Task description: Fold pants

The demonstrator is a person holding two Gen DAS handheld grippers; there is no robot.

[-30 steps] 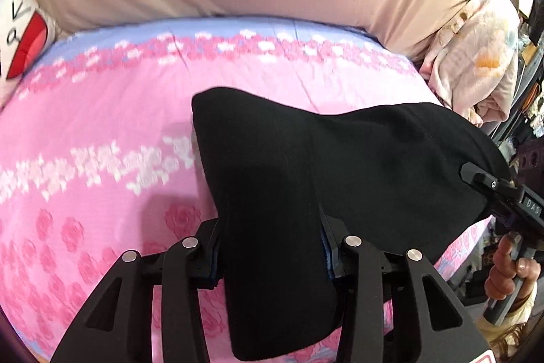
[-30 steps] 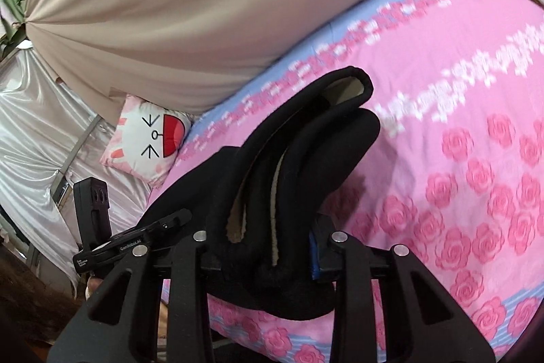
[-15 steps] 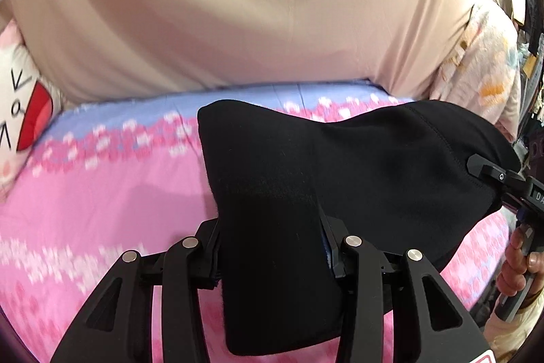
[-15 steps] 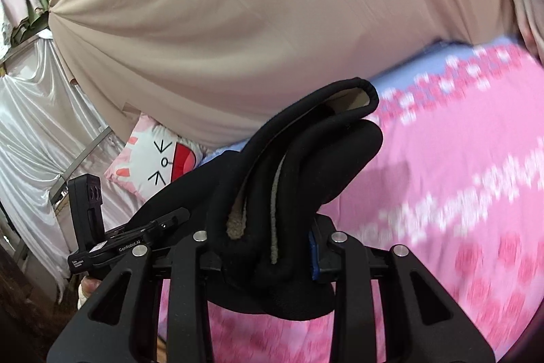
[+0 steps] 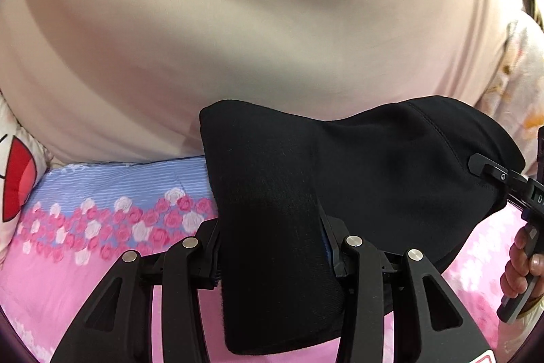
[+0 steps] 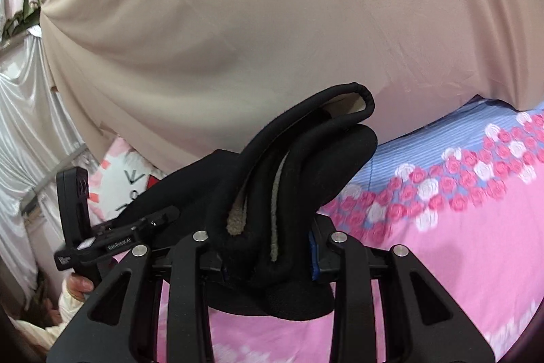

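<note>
the black pants (image 5: pixel 391 179) hang in the air between the two grippers, lifted above the pink rose-print bedsheet (image 5: pixel 68 278). the left gripper (image 5: pixel 272 247) is clamped on a thick flat fold of the fabric, which droops forward past its fingers. the right gripper (image 6: pixel 268 247) is clamped on a bunched edge showing pale fleece lining. beyond both hangs a beige curtain (image 6: pixel 272 22); a cat-face pillow (image 6: pixel 132 172) lies left of the right gripper.

Pants (image 5: pixel 391 179) above bed (image 5: pixel 85 261); curtain (image 5: pixel 238 39) behind.
</note>
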